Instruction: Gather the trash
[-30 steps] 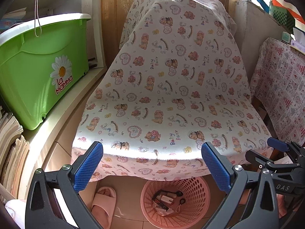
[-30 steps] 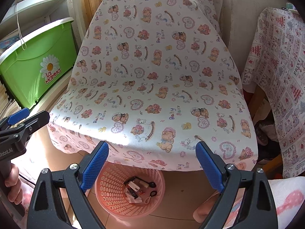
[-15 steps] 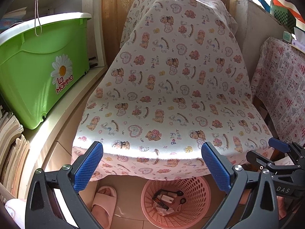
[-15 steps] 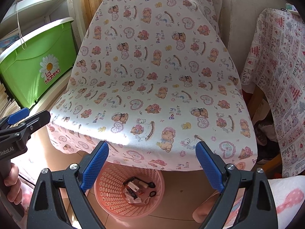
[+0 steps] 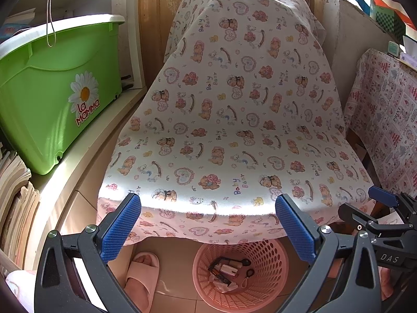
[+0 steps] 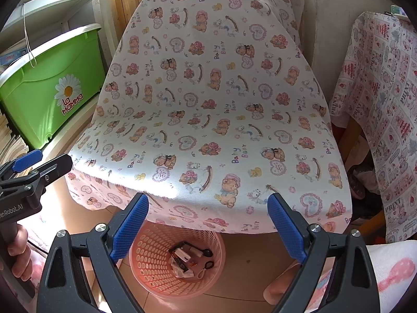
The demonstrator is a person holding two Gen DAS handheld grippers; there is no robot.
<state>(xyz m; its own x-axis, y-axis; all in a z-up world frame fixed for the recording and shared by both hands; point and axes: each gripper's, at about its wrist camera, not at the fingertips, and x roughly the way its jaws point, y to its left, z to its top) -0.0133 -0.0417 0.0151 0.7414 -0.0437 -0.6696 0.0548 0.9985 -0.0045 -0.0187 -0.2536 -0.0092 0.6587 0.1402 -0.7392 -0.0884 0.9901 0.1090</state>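
Observation:
A pink perforated waste basket (image 5: pixel 263 284) (image 6: pixel 153 268) stands on the floor under the front edge of a chair draped in a teddy-bear cloth (image 5: pixel 234 130) (image 6: pixel 213 120). Several small pieces of trash (image 5: pixel 229 271) (image 6: pixel 190 260) lie in the basket's bottom. My left gripper (image 5: pixel 207 221) hovers open above the chair's front edge with nothing between its fingers. Beside it, my right gripper (image 6: pixel 208 220) is open too and holds nothing. Each gripper shows at the edge of the other's view. No loose trash shows on the cloth.
A green storage box (image 5: pixel 57 99) sits on a white shelf at the left, with stacked papers (image 5: pixel 15 195) below. A patterned cloth-covered table (image 6: pixel 380 120) stands at the right. A pink slipper (image 5: pixel 142 276) lies on the tiled floor left of the basket.

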